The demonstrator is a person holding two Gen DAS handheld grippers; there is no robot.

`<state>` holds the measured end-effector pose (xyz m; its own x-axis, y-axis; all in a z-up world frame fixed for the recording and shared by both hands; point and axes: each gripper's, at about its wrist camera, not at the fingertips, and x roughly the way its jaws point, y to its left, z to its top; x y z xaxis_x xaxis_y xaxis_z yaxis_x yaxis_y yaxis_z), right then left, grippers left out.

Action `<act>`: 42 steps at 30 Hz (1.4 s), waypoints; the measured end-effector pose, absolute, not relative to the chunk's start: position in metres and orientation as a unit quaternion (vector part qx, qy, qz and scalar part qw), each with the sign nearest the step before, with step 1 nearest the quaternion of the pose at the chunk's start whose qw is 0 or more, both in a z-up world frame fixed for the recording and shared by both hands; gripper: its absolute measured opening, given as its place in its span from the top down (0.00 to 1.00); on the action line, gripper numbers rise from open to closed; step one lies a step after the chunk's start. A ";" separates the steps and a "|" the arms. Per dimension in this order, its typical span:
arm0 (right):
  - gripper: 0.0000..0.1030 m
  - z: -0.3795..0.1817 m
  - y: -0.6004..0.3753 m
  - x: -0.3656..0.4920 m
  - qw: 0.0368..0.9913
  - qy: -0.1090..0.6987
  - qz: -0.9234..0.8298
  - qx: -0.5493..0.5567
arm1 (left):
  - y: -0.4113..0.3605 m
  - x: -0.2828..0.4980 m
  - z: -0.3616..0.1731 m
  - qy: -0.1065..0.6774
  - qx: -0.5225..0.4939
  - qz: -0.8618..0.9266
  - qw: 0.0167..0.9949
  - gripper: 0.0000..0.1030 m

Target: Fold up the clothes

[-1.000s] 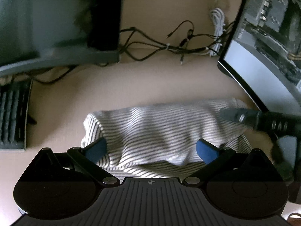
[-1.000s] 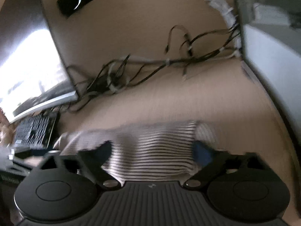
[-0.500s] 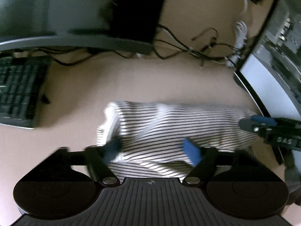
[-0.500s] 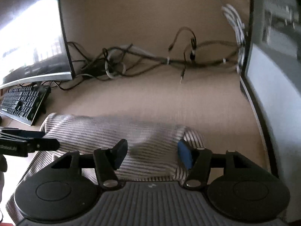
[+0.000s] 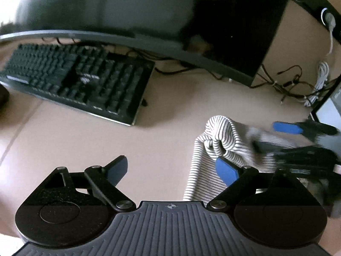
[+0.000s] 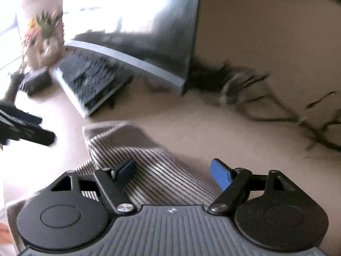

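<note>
We note the bunched, finely striped grey-and-white knit garment [image 5: 221,140] on the smooth beige desk [image 5: 89,140], right of the black keyboard [image 5: 81,81], our left gripper [image 5: 172,170] and right gripper [image 6: 173,171] both spread wide, holding nothing.

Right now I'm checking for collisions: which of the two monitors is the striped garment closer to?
The lit monitor on the right; the striped garment lies beside its edge, while the dark monitor stands farther back behind the keyboard.

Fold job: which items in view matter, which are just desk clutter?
Job: striped garment, left gripper, right gripper, both open.
Clutter: keyboard, monitor, cable tangle, potted plant.
</note>
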<state>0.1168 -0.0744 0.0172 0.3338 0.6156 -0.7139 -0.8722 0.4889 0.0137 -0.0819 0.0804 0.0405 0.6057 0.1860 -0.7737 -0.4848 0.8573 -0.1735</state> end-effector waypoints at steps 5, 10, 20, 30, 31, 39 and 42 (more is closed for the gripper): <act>0.20 0.000 -0.079 0.136 0.781 0.407 0.460 -0.109 | 0.072 -0.091 0.052 0.390 -0.176 0.190 0.884 0.09; 0.55 0.016 -0.088 0.111 0.790 0.388 0.463 -0.108 | 0.068 -0.091 0.053 0.383 -0.177 0.183 0.888 0.09; 0.60 0.032 -0.108 0.020 0.806 0.349 0.459 -0.130 | 0.057 -0.075 0.056 0.360 -0.191 0.126 0.904 0.13; 0.56 0.059 -0.168 0.006 0.865 0.317 0.379 -0.086 | 0.036 -0.064 0.019 0.414 -0.136 0.095 0.895 0.30; 0.56 0.067 -0.180 0.011 0.885 0.303 0.345 -0.074 | 0.035 -0.066 0.018 0.415 -0.134 0.094 0.895 0.30; 0.54 0.036 -0.214 0.044 0.900 0.368 0.229 -0.052 | 0.047 -0.078 0.024 0.411 -0.150 0.095 0.894 0.25; 0.41 0.027 -0.224 0.037 0.901 0.377 0.214 -0.028 | 0.048 -0.077 0.027 0.414 -0.151 0.083 0.894 0.27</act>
<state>0.0372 -0.2241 0.0270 0.6238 0.3634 -0.6920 -0.4060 0.9072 0.1105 -0.0774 0.0477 0.0274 0.6430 0.0227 -0.7656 -0.2734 0.9405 -0.2017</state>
